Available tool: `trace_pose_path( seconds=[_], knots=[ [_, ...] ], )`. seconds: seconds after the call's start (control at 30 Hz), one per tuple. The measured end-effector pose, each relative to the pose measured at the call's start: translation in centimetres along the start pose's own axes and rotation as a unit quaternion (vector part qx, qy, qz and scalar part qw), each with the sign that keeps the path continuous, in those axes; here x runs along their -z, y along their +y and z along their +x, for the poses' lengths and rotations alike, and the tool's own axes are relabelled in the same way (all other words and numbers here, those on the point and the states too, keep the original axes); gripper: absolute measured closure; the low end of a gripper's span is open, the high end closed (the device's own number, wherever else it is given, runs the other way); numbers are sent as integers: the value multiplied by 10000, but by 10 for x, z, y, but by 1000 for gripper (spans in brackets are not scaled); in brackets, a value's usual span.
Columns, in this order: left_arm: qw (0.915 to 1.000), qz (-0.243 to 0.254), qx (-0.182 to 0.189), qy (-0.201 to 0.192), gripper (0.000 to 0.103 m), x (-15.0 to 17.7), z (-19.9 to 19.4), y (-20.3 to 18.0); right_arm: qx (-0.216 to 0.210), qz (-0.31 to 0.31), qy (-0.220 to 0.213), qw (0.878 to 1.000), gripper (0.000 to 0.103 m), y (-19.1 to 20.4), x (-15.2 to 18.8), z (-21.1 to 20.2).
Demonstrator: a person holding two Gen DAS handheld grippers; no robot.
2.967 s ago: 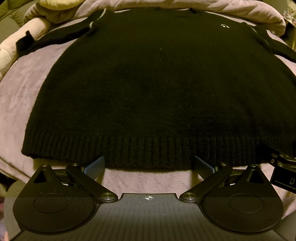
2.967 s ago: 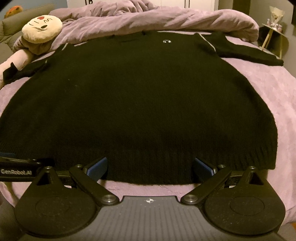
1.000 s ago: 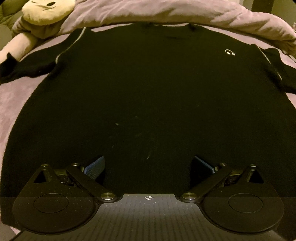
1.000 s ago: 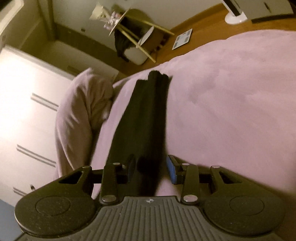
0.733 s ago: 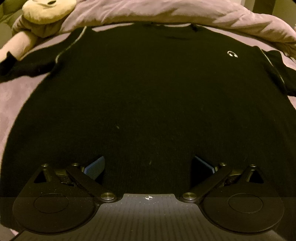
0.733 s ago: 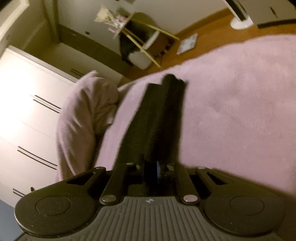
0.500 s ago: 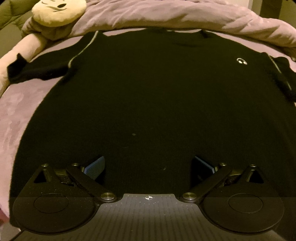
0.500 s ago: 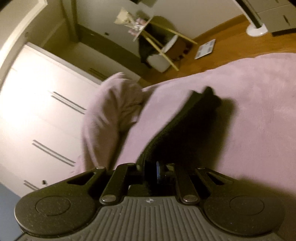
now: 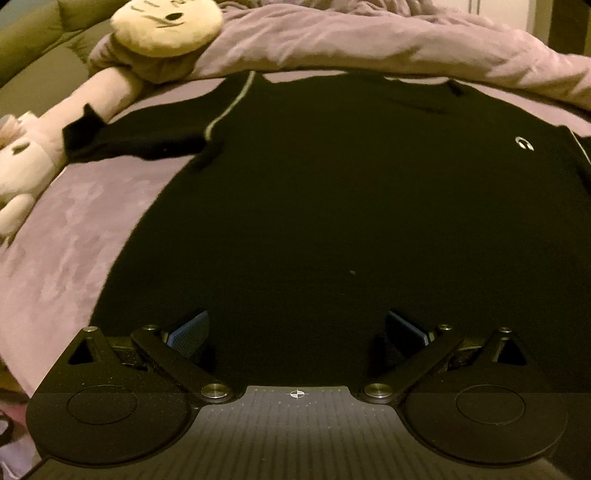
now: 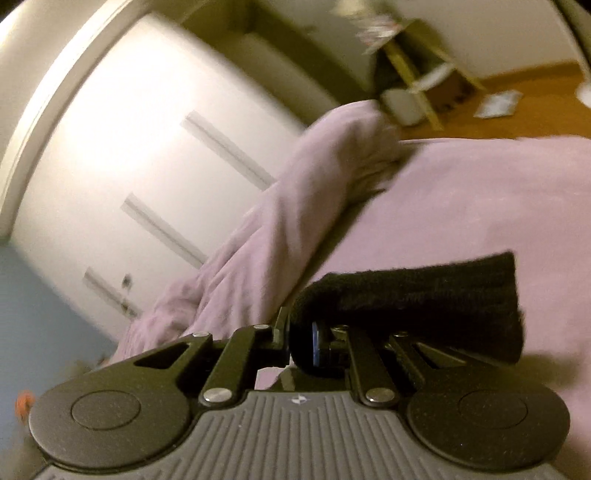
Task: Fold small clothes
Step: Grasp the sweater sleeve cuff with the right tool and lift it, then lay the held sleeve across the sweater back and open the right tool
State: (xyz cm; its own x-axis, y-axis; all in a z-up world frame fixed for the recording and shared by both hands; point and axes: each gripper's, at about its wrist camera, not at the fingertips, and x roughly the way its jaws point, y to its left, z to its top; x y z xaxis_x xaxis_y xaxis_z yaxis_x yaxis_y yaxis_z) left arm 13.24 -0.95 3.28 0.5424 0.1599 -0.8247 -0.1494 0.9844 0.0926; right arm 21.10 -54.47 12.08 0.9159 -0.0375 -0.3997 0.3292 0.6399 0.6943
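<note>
A black knit sweater point(image 9: 351, 192) lies flat, front up, on the lilac bed cover point(image 9: 74, 229), with a small white logo point(image 9: 523, 143) on its chest. Its left sleeve point(image 9: 140, 138) stretches out toward the plush toy. My left gripper point(image 9: 295, 328) is open and empty, low over the sweater's lower body. My right gripper point(image 10: 314, 347) is shut on the sweater's right sleeve point(image 10: 413, 291) and holds it lifted off the bed, the cuff end hanging out to the right.
A cream and pink plush toy point(image 9: 162, 22) lies at the bed's far left. A bunched lilac duvet point(image 9: 369, 40) runs along the far edge. In the right wrist view there are white wardrobe doors point(image 10: 129, 158), a wooden floor point(image 10: 517, 107) and a small stand point(image 10: 413, 55).
My right gripper closed on the sleeve and lifted it, swinging up and around. My left gripper drifted left over the sweater and stayed open.
</note>
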Motion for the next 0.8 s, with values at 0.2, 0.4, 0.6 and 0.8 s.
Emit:
trace_pose_path(
  seconds=[0.2, 0.4, 0.6, 0.8],
  knots=[
    [9999, -27, -144, -22, 0, 4, 1, 9, -989, -1649, 1052, 9757, 93, 106, 101, 10],
    [9998, 18, -214, 36, 0, 8, 9, 13, -1164, -3075, 2735, 9039, 84, 160, 258, 14],
    [9999, 41, -154, -10, 0, 12, 14, 19, -1097, -2612, 2539, 9248, 59, 126, 262, -41],
    [9985, 227, 446, -238, 0, 9, 6, -12, -201, -2183, 2035, 9542, 59, 59, 228, -90]
  ],
)
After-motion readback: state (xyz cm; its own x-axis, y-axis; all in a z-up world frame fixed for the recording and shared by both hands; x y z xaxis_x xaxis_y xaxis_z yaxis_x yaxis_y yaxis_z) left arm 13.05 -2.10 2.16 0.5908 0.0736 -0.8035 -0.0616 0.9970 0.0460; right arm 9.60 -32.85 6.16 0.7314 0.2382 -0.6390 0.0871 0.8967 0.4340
